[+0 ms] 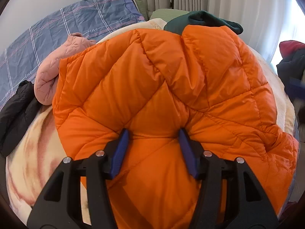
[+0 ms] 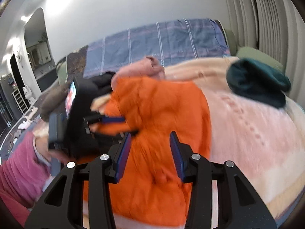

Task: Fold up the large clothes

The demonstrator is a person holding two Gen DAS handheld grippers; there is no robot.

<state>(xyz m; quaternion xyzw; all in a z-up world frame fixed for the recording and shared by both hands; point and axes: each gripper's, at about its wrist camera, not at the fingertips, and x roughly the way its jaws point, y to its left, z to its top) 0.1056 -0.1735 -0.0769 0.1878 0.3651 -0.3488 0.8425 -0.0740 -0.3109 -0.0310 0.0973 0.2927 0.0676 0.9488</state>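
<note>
An orange quilted puffer jacket [image 1: 171, 76] lies spread on the blanket-covered bed and fills the left wrist view. My left gripper [image 1: 153, 131] has its blue fingertips sunk into the jacket's near part. The fingers stand well apart, a puff of fabric bulges between them, and the pads do not clamp it. The right wrist view is blurred. There my right gripper [image 2: 151, 134] hovers over the jacket [image 2: 162, 105] with its pads apart and only the garment below showing between them. The left gripper [image 2: 122, 126] appears at the jacket's left edge.
A pink jacket [image 1: 57, 66] and a black garment [image 1: 17, 110] lie left of the orange one, a dark green garment [image 1: 209, 21] behind it. The cream blanket [image 1: 34, 152] covers the bed; a blue checked cover [image 1: 57, 30] lies at the back. A person's magenta sleeve [image 2: 19, 171] is lower left.
</note>
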